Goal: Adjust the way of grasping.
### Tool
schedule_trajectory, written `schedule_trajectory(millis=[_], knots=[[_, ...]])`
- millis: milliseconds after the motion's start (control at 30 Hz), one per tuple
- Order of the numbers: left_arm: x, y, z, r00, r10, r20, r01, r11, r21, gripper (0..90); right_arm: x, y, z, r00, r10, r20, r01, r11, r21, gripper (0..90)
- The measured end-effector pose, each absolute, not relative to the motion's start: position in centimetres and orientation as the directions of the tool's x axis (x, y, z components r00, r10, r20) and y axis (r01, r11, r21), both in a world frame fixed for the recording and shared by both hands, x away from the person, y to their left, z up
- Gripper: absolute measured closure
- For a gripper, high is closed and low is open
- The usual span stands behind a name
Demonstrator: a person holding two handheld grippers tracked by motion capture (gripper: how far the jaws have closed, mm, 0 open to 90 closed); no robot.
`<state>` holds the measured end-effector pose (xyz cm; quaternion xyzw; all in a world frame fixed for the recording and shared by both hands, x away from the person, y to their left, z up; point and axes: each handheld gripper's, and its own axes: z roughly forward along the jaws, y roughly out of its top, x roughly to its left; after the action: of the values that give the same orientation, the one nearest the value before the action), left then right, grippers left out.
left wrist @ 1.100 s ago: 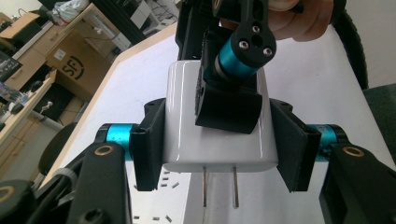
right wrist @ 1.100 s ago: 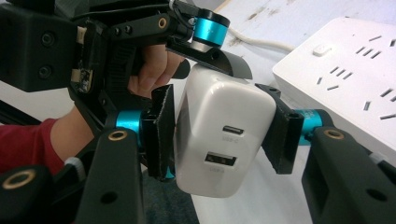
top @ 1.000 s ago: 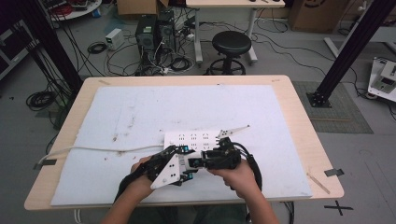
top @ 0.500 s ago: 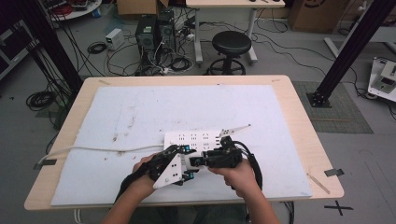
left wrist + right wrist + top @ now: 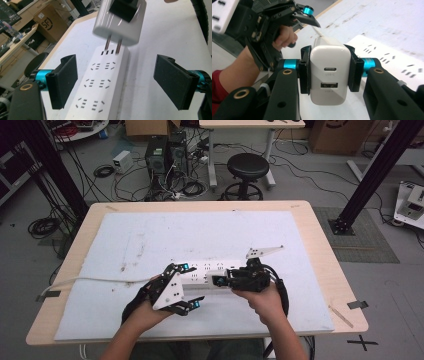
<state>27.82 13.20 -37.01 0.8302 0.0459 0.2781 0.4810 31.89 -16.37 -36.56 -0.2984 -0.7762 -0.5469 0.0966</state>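
My right gripper [image 5: 329, 72] clamps the USB charger [image 5: 330, 75] above the power strip [image 5: 100, 85]; my left gripper [image 5: 120, 82] gapes, straddling it. Tilted, its 2 prongs [image 5: 113, 45] could miss the slots.

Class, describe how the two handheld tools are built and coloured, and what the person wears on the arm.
Both tools, left and right, have black frames, flat black pads, cyan joints and brass-coloured screw rings. A pale three-cornered plate tops the left one; a black cable loops from the right. A red sleeve shows on the left arm.
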Motion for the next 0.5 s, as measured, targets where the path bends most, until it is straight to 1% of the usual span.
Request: schedule_trajectory(millis=[33,167,200,233,333,367,500], knots=[[28.1,13.9,-36.6,0.837,0.373,0.399,-0.154,-0.539,0.828,19.5,32.1,-17.2,-35.6,-0.814,0.386,0.434,0.542,0.234,0.807,63.6],[28.6,14.9,-36.0,0.836,0.406,0.37,-0.102,-0.546,0.831,19.5,32.2,-17.8,-34.9,-0.819,0.408,0.404,0.525,0.247,0.815,63.6],[28.6,14.9,-36.0,0.836,0.406,0.37,-0.102,-0.546,0.831,19.4,32.2,-17.8,-34.9,-0.819,0.408,0.404,0.525,0.247,0.815,63.6],[28.9,15.7,-35.4,0.836,0.424,0.349,-0.069,-0.549,0.833,19.5,32.4,-18.4,-34.3,-0.826,0.42,0.377,0.507,0.26,0.822,63.6],[29.2,16.2,-35.1,0.836,0.434,0.336,-0.048,-0.551,0.833,19.5,32.5,-18.6,-34.0,-0.829,0.426,0.362,0.498,0.268,0.824,63.6],[29.7,16.9,-34.6,0.834,0.45,0.318,-0.019,-0.552,0.833,19.5,32.7,-19.0,-33.4,-0.833,0.444,0.329,0.481,0.289,0.828,63.6],[30.6,17.9,-33.9,0.836,0.473,0.277,0.033,-0.548,0.836,19.4,33.0,-19.6,-32.8,-0.834,0.456,0.312,0.473,0.298,0.829,63.6]])
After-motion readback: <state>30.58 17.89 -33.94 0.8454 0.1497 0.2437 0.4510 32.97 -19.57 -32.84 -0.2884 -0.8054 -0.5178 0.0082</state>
